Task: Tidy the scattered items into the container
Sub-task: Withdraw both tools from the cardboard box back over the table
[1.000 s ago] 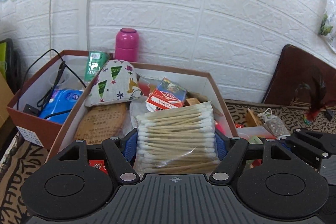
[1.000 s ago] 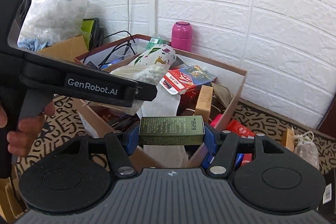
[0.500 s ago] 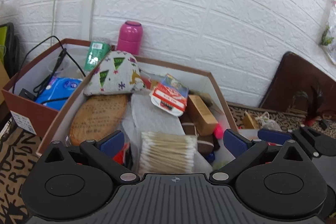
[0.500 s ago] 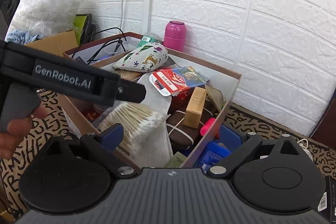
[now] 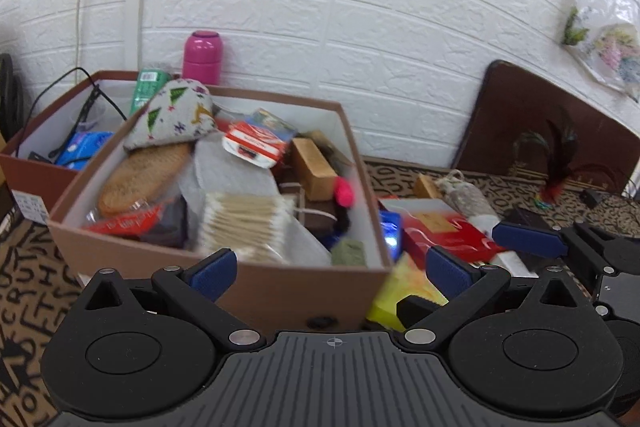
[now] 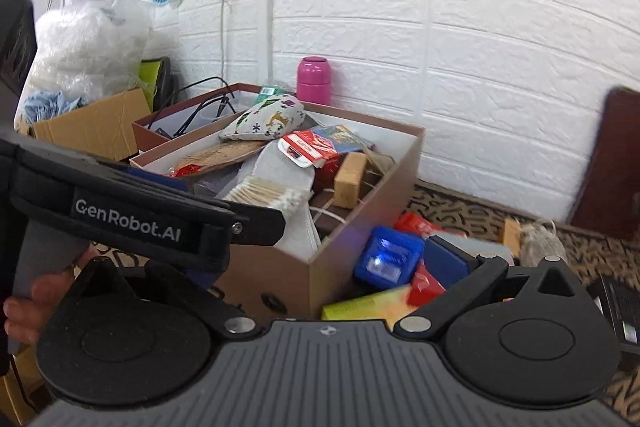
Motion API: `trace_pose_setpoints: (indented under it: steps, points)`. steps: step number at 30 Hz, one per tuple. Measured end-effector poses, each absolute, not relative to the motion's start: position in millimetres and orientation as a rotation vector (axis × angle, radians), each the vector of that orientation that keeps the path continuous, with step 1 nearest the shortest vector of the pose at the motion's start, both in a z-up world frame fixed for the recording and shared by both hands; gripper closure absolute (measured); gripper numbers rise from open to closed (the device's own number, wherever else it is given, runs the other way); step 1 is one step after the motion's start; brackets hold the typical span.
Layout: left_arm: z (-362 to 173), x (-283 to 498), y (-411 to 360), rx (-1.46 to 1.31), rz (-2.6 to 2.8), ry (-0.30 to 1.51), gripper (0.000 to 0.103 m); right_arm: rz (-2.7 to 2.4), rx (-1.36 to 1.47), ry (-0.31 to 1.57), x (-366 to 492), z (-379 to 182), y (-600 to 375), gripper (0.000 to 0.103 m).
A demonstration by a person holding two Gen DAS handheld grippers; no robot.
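L gripper (image 5: 332, 269) jaws just opened wide, empty; R gripper (image 6: 320, 267) same. Cotton swab pack (image 5: 244, 223) lies in box (image 5: 280, 287).

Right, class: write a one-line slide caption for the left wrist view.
Open left gripper faces the brown box, cotton swabs lying inside.

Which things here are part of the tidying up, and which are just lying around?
Part of the job:
- brown box
- cotton swabs, already inside
- blue case, red packet, yellow pack, still outside on the patterned cloth

Just lying around:
- pink bottle
- second box with cables
- feather toy
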State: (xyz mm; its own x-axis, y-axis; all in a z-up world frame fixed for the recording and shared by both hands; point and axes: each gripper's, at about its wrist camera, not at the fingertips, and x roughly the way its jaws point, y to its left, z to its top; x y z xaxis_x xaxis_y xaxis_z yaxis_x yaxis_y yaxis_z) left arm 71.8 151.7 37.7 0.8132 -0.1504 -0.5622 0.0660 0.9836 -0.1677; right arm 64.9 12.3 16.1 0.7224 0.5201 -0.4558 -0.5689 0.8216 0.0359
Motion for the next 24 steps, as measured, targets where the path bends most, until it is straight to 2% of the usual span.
trace_pose_setpoints:
  steps: [12, 20, 24]
  points:
    - [-11.2, 50.4, 64.2, -0.096, -0.217, 0.683, 0.0, 0.484, 0.02, 0.597, 25.8, -32.5, -72.8, 0.0]
    - [-27.4, 79.6, 51.0, 0.004, -0.118, 0.678, 0.0, 0.381, 0.063, 0.63, 39.1, -50.3, -105.5, 0.0]
    - [-27.7, 89.0, 55.9, -0.097, -0.135, 0.697, 0.0, 0.35, 0.145, 0.673, 51.1, -60.7, -122.8, 0.001]
